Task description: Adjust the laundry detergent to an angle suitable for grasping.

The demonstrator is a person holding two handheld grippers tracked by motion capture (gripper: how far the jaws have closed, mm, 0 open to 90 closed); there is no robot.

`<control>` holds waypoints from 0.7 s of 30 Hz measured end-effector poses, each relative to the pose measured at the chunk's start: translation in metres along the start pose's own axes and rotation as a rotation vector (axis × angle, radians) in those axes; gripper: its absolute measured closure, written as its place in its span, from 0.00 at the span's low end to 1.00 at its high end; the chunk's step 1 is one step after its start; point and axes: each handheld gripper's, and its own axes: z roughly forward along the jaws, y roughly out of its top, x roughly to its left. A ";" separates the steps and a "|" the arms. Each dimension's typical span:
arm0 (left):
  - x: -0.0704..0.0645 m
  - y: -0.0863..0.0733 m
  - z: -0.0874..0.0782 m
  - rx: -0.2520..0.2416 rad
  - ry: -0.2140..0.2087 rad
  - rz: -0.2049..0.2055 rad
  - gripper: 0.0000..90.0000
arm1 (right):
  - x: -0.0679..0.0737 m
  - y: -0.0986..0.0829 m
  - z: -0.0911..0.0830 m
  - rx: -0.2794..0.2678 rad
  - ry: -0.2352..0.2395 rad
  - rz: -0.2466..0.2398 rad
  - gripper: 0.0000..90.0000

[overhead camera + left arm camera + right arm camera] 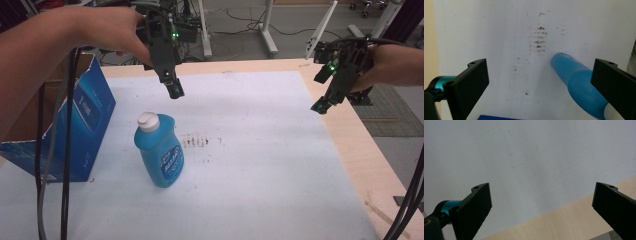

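Blue cardboard box (85,120) sits open at the far left of the table (350,150), on the white sheet (260,165). Just right of it stands a blue bottle (160,152), white cap (148,121) on top, upright but leaning slightly; long axis near vertical, cap pointing up and a little toward the box. Label faces the person's side. Some brown smudges (196,142) mark the sheet right of the bottle.

Left gripper (174,89) hangs above and beyond the bottle, apart from it, jaws spread wide and empty. In the left gripper view the bottle (576,85) lies toward the right-hand jaw, not centred between the two.

Right gripper (320,106) is well apart at the right edge of the sheet, over bare wood, jaws wide open, nothing held.

Judgement: early stage. Bottle not yet grasped; no contact. Left to do: centre the left jaws on the bottle, close, lift, probably move it to the box.
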 end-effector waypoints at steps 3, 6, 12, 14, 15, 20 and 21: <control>0.001 -0.001 -0.001 -0.002 -0.001 0.001 0.02 | 0.000 0.000 0.000 -0.003 0.000 -0.002 0.02; 0.001 -0.002 -0.001 -0.007 -0.004 -0.004 0.02 | 0.002 0.000 -0.002 -0.001 -0.002 0.011 0.02; -0.001 -0.002 -0.005 -0.014 0.001 -0.008 0.02 | 0.002 -0.001 -0.002 -0.002 -0.002 0.001 0.02; -0.001 -0.001 -0.005 -0.016 0.003 -0.010 0.02 | 0.003 -0.001 -0.003 -0.004 -0.002 0.004 0.02; -0.001 -0.001 -0.005 -0.019 0.003 -0.010 0.02 | 0.002 0.000 -0.002 -0.008 -0.003 -0.004 0.02; -0.001 0.002 -0.003 -0.015 -0.003 -0.009 0.02 | 0.002 0.001 -0.001 -0.001 0.000 0.000 0.02; -0.001 0.002 -0.003 -0.015 -0.005 -0.015 0.02 | 0.002 0.001 -0.001 -0.005 0.002 0.001 0.02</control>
